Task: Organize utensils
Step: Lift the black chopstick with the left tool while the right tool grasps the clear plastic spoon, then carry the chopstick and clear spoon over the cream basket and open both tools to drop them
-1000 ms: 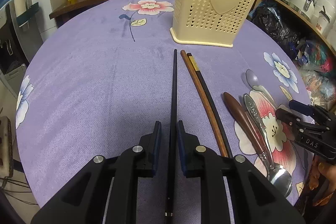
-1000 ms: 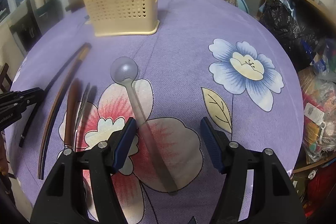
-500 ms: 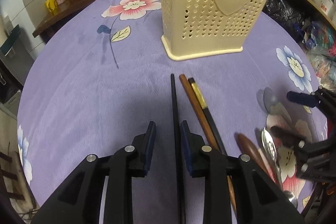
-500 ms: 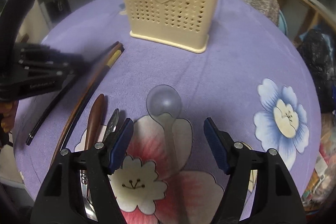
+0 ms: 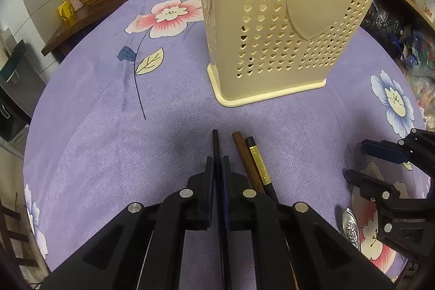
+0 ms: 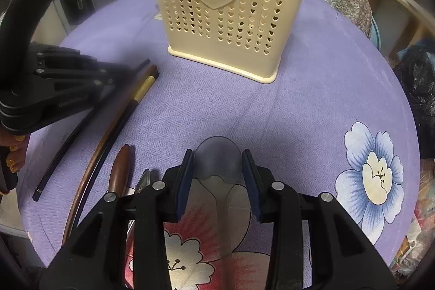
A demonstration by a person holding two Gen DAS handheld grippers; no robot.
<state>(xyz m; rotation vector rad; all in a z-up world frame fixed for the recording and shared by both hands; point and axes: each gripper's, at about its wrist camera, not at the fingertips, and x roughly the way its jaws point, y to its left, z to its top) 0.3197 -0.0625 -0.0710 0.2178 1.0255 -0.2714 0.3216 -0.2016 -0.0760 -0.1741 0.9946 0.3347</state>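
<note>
I am clamping my left gripper [image 5: 216,170] tight on the black chopstick [image 5: 215,143] lying just in front of the cream utensil holder [image 5: 282,18], labelled JIANHAO. My right gripper [image 6: 217,167] has just been closing, and its pads are flanking the translucent spoon [image 6: 217,162] bowl near the holder.

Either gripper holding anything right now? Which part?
Left gripper: shut on black chopstick, near its far tip. Right gripper: jaws just closing against clear spoon's bowl.

Both wrist views look steeply down, sharing the cream basket [image 5: 285,26] close ahead.
</note>
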